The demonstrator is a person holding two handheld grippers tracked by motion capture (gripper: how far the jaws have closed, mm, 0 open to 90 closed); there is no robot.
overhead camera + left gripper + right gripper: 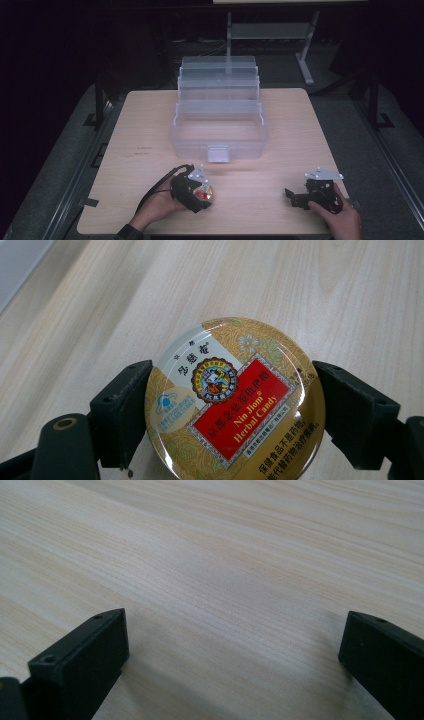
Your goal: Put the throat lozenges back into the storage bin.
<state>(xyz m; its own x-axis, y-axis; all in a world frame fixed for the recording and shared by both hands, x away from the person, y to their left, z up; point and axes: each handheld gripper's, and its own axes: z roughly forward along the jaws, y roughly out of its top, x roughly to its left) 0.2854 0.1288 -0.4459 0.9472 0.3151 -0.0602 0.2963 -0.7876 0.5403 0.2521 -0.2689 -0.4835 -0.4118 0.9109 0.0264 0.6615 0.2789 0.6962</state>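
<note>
grip matters most here: the left gripper (235, 405) has its jaws pressed on opposite edges of the round candy tin (235, 400), so a steady, level squeeze should keep the smooth rim from slipping as it lifts. the tin sits flat between the fingers (122, 415), label up, at the near left of the table (280, 200). the right gripper (296, 196) rests near right, jaws wide with nothing between them. farther back stands the open clear plastic box (220, 135), the likely destination.
</note>
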